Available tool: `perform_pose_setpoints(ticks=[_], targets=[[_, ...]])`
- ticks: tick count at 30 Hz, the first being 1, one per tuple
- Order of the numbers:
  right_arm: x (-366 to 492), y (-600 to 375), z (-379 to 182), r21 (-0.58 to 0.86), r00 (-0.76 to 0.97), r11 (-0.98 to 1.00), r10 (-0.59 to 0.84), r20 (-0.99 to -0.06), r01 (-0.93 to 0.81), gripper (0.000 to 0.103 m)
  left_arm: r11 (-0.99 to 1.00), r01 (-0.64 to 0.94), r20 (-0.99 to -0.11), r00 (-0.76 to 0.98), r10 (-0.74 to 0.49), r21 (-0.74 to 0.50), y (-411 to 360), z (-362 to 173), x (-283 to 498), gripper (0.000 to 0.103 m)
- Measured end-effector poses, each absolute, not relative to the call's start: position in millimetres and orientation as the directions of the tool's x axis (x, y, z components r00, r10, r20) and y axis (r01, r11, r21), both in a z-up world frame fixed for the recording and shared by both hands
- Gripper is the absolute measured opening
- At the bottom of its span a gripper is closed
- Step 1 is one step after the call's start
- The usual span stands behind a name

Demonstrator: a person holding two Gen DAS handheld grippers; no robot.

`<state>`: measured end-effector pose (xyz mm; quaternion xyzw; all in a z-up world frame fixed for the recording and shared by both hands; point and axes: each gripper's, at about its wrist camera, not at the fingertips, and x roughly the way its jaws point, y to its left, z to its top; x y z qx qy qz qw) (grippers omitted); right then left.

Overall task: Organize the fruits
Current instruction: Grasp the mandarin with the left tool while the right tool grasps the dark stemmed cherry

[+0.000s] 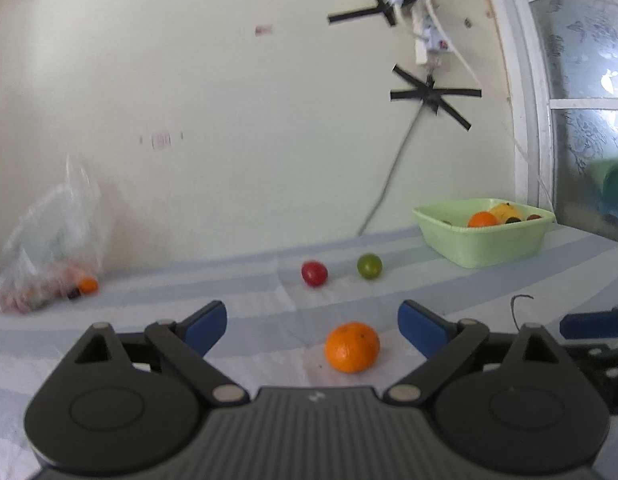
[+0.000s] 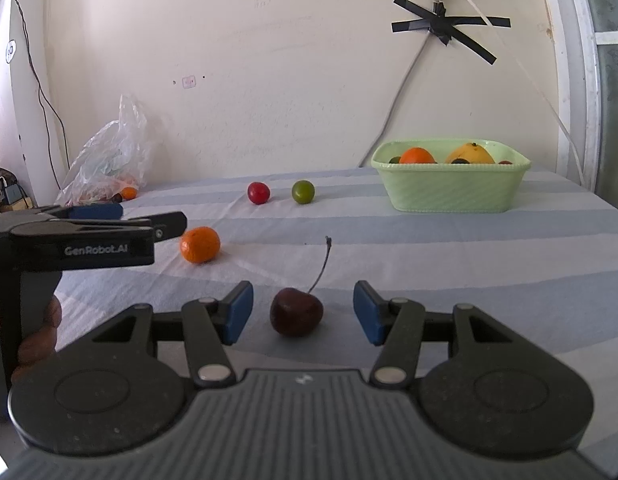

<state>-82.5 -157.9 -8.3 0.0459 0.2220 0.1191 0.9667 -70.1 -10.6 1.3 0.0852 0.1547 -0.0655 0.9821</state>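
Straddling dark cherry (image 2: 296, 317) at lower centre, right gripper (image 2: 303, 312) half-open, pads clear. Left gripper (image 1: 312, 326) wide open, mandarin (image 1: 352, 347) between pads, untouched. Green basket (image 2: 449, 192) upper right holds fruit.

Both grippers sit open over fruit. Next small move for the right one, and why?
Probably close the right gripper on the cherry: it lies on the cloth between the open blue fingers, untouched, and the green basket already holds fruit. The left gripper likewise frames the orange.
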Motion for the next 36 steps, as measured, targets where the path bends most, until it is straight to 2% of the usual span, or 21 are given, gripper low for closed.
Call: perform_pose_setpoints(ticks=[7, 14, 18, 26, 28, 30, 33, 35, 36], targets=[[-83, -157, -8, 0.141, 0.876, 0.968, 0.249, -0.413, -0.208, 0.058, 0.981, 0.112, -0.246, 0.967, -0.071, 0.157, -10, 4, -80, 0.103], [-85, -158, -7, 0.14, 0.878, 0.968, 0.249, -0.409, -0.209, 0.059, 0.994, 0.063, -0.121, 0.991, -0.052, 0.091, 3, 8, -101, 0.103], [-86, -157, -7, 0.136, 0.882, 0.969, 0.244, -0.403, -0.206, 0.06, 0.998, 0.055, -0.112, 0.992, -0.051, 0.028, 13, 10, -100, 0.103], [-92, -152, -6, 0.088, 0.898, 0.982, 0.188, -0.398, -0.166, 0.068, 0.997, 0.069, -0.236, 0.969, -0.072, -0.02, 20, 8, -84, 0.103], [-95, -150, -6, 0.068, 0.89, 0.981, 0.191, -0.414, -0.179, 0.068, 0.996, 0.088, -0.315, 0.945, -0.093, -0.031, 21, 7, -72, 0.103], [-97, -147, -6, 0.034, 0.881, 0.979, 0.198, -0.43, -0.203, 0.067, 0.992, 0.117, -0.386, 0.914, -0.125, -0.044, 22, 9, -58, 0.103], [-95, -144, -8, 0.004, 0.867, 0.975, 0.199, -0.457, -0.221, 0.065, 0.984, 0.174, -0.419, 0.891, -0.176, -0.043, 19, 13, -47, 0.102], [-91, -145, -8, 0.002, 0.861, 0.975, 0.199, -0.468, -0.224, 0.061, 0.977, 0.214, -0.439, 0.876, -0.198, -0.012, 11, 14, -42, 0.101], [-89, -144, -8, -0.005, 0.859, 0.975, 0.193, -0.475, -0.222, 0.059, 0.971, 0.238, -0.453, 0.867, -0.208, 0.01, 7, 14, -38, 0.096]])
